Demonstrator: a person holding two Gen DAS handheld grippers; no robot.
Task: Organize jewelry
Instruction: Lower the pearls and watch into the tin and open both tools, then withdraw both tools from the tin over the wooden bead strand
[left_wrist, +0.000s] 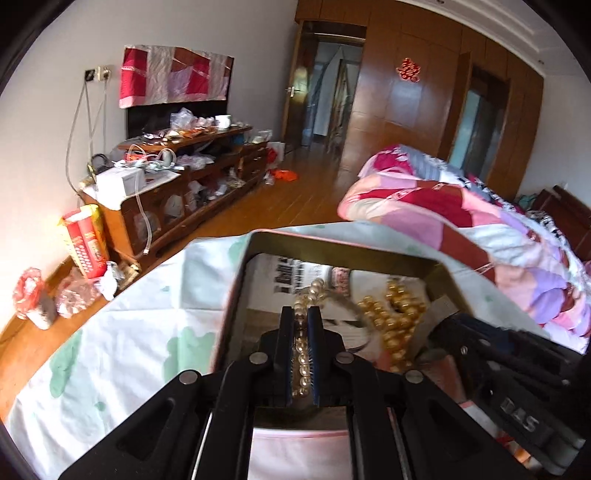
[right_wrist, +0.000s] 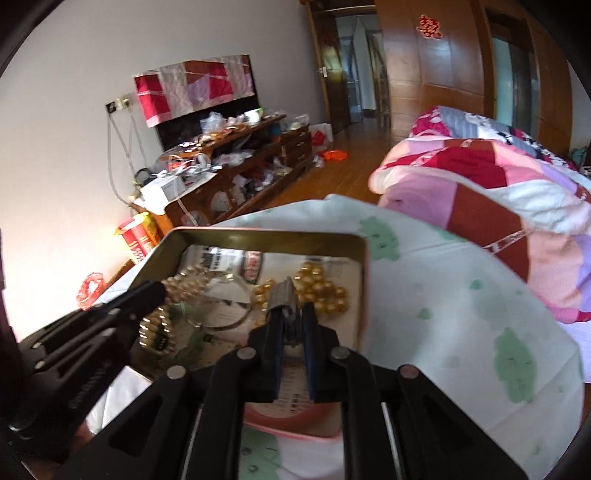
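An open metal tin (left_wrist: 332, 245) (right_wrist: 266, 236) lies on the bed sheet. My left gripper (left_wrist: 301, 310) is shut on a strand of cream pearl beads (left_wrist: 303, 354), held over the tin's left part. In the right wrist view it (right_wrist: 159, 291) comes in from the left, with the pearl strand (right_wrist: 188, 284) hanging in a loop below it. A heap of gold beads (left_wrist: 399, 314) (right_wrist: 325, 291) lies in the tin's right part. Over them my right gripper (right_wrist: 291, 310) (left_wrist: 443, 325) has its jaws slightly apart. A small grey metal piece (right_wrist: 282, 295) (left_wrist: 441, 308) leans on its left fingertip.
A thin silver bangle (right_wrist: 236, 325) and printed papers lie in the tin. The white sheet with green patches (right_wrist: 461, 295) spreads around it. A pink patchwork quilt (right_wrist: 498, 184) is heaped to the right. A cluttered wooden cabinet (left_wrist: 177, 192) stands at the left wall beyond the floor.
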